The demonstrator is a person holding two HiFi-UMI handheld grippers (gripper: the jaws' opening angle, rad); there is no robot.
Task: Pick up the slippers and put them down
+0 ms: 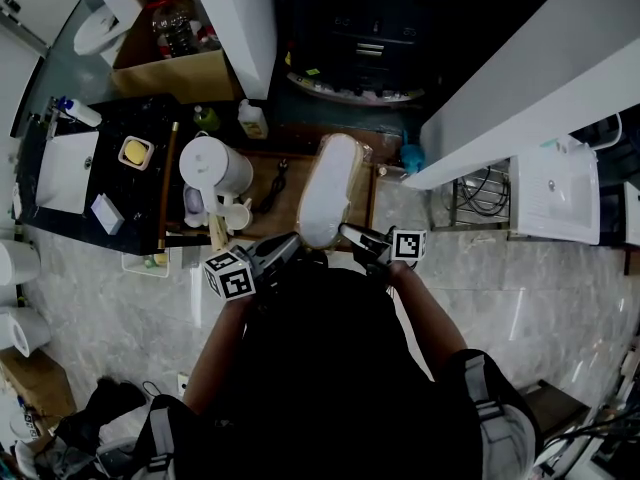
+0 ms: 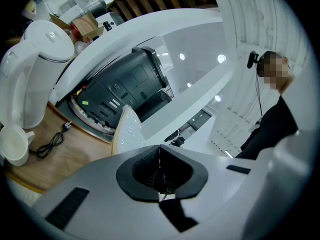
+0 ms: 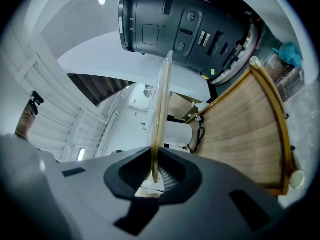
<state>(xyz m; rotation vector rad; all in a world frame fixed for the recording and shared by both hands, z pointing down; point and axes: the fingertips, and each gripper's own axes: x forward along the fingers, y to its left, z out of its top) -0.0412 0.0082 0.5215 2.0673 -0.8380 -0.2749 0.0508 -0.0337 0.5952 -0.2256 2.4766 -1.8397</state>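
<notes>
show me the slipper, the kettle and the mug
slipper (image 1: 328, 190), head view, middle of its white upper side
kettle (image 1: 212, 165), head view, top of its white body
mug (image 2: 11, 143), left gripper view, inside of the cup

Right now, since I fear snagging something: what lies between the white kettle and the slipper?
A black power cord lies between the kettle and the slipper. The head view shows it.

Pale marble floor — a wooden table beside a black countertop.
</notes>
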